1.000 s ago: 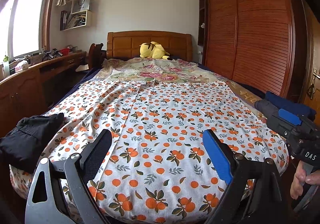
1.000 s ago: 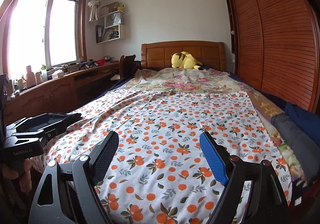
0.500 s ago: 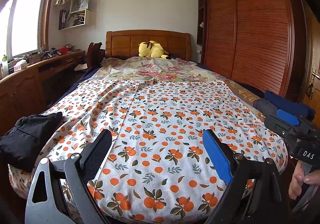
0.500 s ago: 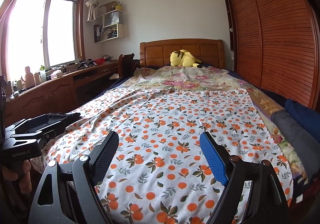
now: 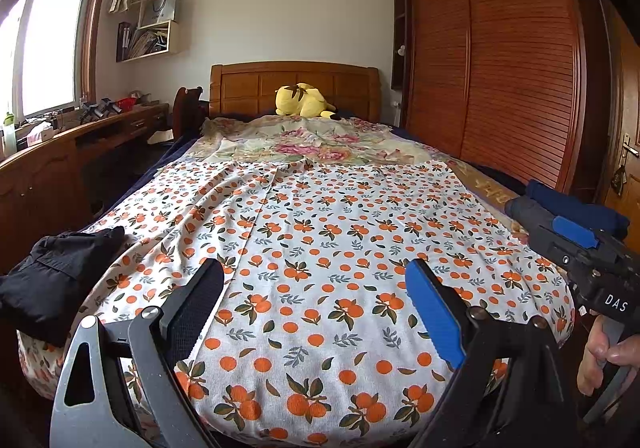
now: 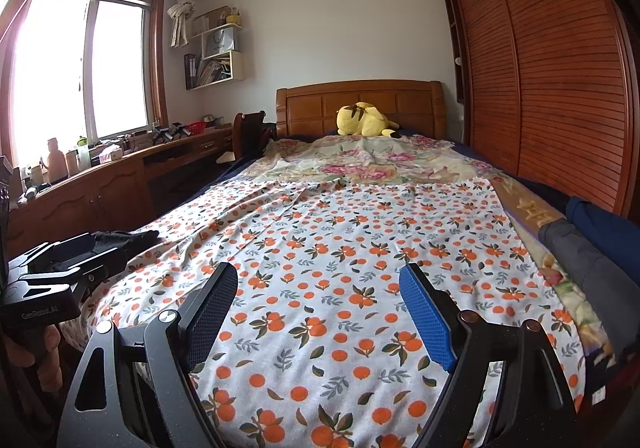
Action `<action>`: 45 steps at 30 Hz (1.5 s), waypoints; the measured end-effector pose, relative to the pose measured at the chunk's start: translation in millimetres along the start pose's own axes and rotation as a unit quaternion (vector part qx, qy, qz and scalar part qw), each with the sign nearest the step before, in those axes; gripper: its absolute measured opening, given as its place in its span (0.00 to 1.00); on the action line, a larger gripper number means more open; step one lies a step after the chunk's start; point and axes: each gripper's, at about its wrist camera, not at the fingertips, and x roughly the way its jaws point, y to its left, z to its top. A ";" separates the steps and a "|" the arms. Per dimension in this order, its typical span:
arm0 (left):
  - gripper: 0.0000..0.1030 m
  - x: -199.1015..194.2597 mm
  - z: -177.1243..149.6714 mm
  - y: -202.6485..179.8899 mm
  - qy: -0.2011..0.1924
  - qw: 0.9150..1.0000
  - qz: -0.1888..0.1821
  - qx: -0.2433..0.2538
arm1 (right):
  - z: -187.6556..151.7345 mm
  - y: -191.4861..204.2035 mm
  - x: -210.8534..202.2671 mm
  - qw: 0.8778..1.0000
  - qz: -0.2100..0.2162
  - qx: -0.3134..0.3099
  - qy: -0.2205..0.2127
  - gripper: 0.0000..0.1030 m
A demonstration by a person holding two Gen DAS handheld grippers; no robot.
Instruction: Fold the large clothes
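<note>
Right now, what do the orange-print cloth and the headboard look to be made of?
Orange-print cloth: likely a soft, matte knit or woven cotton; it drapes over the bed's foot and rumples into soft creases. Headboard: wood or wood veneer, glossy brown, with raised panels.

White capitals "DAS" stand on the black body of the right gripper (image 5: 576, 244), at the right edge of the left wrist view, just above the fingers of the hand (image 5: 604, 358) that holds it.

In the right wrist view, at the lower left of the frame, the left gripper (image 6: 60, 268) carries small pale lettering on its black side, which reads roughly "GenRobot.AI".

A white paper bag (image 5: 159, 11) on the wall shelf, upper left in the left wrist view, bears a short dark printed word, too small to read. The same bag (image 6: 219, 40) in the right wrist view is equally illegible.
</note>
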 end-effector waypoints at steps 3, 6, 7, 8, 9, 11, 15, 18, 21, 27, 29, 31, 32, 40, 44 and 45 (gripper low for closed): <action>0.90 -0.8 0.7 -0.6 -0.001 1.000 -0.001 0.001 | 0.0 0.8 0.6 1.000 0.000 0.001 0.000 0.82; 0.90 -1.9 2.0 -1.7 -0.002 1.000 -0.001 0.002 | -0.2 1.7 0.7 1.000 0.000 0.001 0.000 0.82; 0.90 -2.5 2.8 -2.7 -0.003 1.000 0.001 0.005 | -0.4 1.1 0.9 1.000 0.000 0.001 0.000 0.82; 0.90 -2.8 3.3 -3.4 -0.004 1.000 0.003 0.007 | -0.4 1.2 1.0 1.000 -0.001 0.001 0.000 0.82; 0.90 -3.7 3.7 -4.1 -0.005 1.000 0.004 0.008 | -0.3 1.2 1.0 1.000 -0.001 0.001 0.000 0.82; 0.90 -4.1 4.6 -2.9 -0.005 1.000 0.001 0.006 | -0.2 1.6 1.1 1.000 0.000 0.002 0.001 0.82; 0.90 -5.9 4.6 -2.9 -0.005 1.000 0.001 0.007 | 0.9 3.4 0.0 1.000 -0.001 0.002 0.001 0.82; 0.90 -6.2 4.9 -2.7 -0.007 1.000 0.001 0.007 | 1.2 4.0 -0.5 1.000 -0.002 0.002 0.000 0.82; 0.90 -8.4 6.0 -2.3 -0.009 1.000 -0.001 0.007 | 1.9 4.4 -1.7 1.000 -0.002 0.004 -0.001 0.82; 0.90 -8.9 7.4 -2.3 -0.010 1.000 -0.003 0.008 | 2.3 4.4 -2.9 1.000 -0.002 0.005 -0.003 0.82; 0.90 -10.0 7.6 -3.2 -0.010 1.000 -0.003 0.008 | 2.4 4.3 -3.3 1.000 -0.003 0.006 -0.004 0.82; 0.90 -9.9 7.6 -3.4 -0.010 1.000 -0.003 0.008 | 2.3 3.8 -3.4 1.000 -0.003 0.006 -0.004 0.82; 0.90 -10.0 7.5 -3.5 -0.010 1.000 -0.003 0.008 | 2.2 3.3 -3.4 1.000 -0.003 0.006 -0.004 0.82; 0.90 -9.7 6.9 -4.0 -0.011 1.000 -0.003 0.008 | 1.8 2.9 -2.8 1.000 -0.004 0.008 -0.003 0.82; 0.90 -9.4 6.5 -3.9 -0.011 1.000 -0.003 0.008 | 2.0 3.1 -2.6 1.000 -0.003 0.007 -0.004 0.82; 0.90 -9.3 6.4 -3.9 -0.011 1.000 -0.003 0.008 | 2.0 3.1 -2.6 1.000 -0.004 0.007 -0.004 0.82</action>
